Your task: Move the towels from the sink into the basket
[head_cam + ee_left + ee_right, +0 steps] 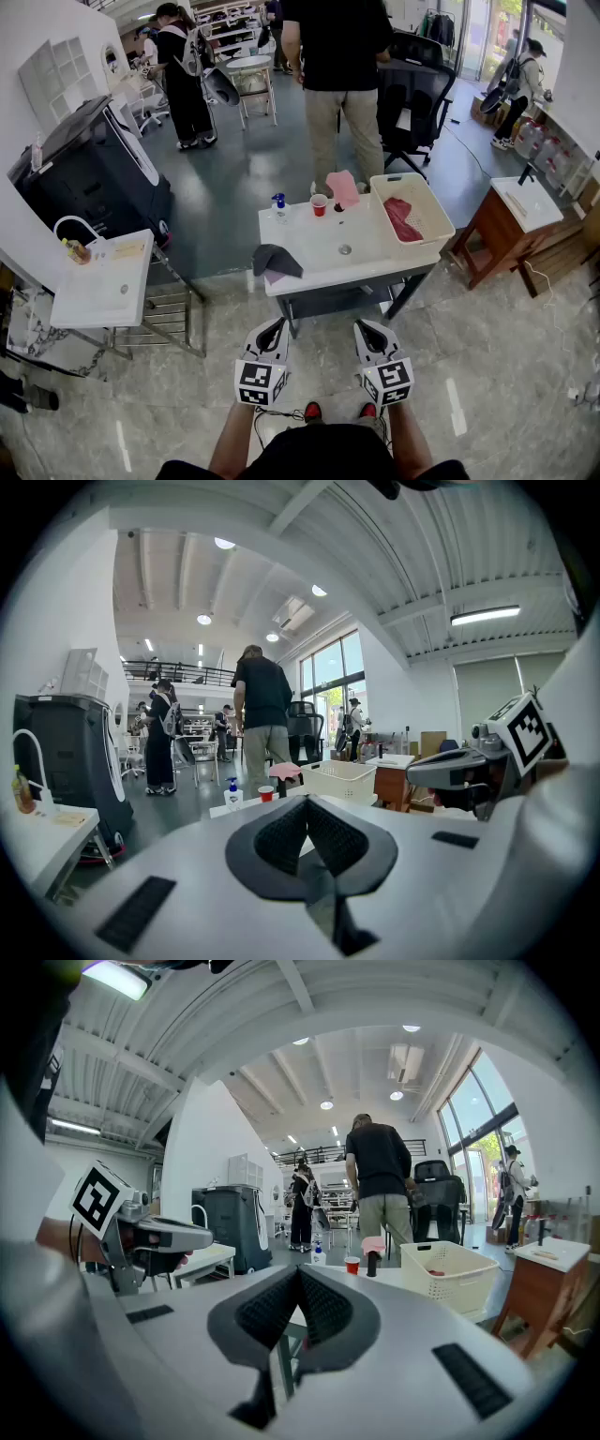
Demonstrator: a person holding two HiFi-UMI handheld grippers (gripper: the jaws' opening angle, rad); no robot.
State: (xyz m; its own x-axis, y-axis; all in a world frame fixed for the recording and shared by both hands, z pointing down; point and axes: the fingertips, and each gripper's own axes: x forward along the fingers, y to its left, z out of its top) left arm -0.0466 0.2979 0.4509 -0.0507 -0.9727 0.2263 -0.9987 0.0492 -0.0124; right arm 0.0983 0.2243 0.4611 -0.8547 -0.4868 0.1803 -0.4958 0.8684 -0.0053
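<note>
While you stand back from the counter (319, 253), your left gripper (277, 323) and right gripper (362, 326) are closed on nothing; the grey towel (275, 260) lies well ahead, the basket (439, 208) ahead-right.

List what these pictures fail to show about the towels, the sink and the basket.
1. Basket contents, right gripper view: its wall hides all but a sliver of the red towel.
2. Dark towel, both gripper views: behind the bodies of the left gripper and right gripper.
3. Pale patch under the dark towel, head view: too small to identify.
4. Sink basin, gripper views: seen edge-on, inside hidden.
</note>
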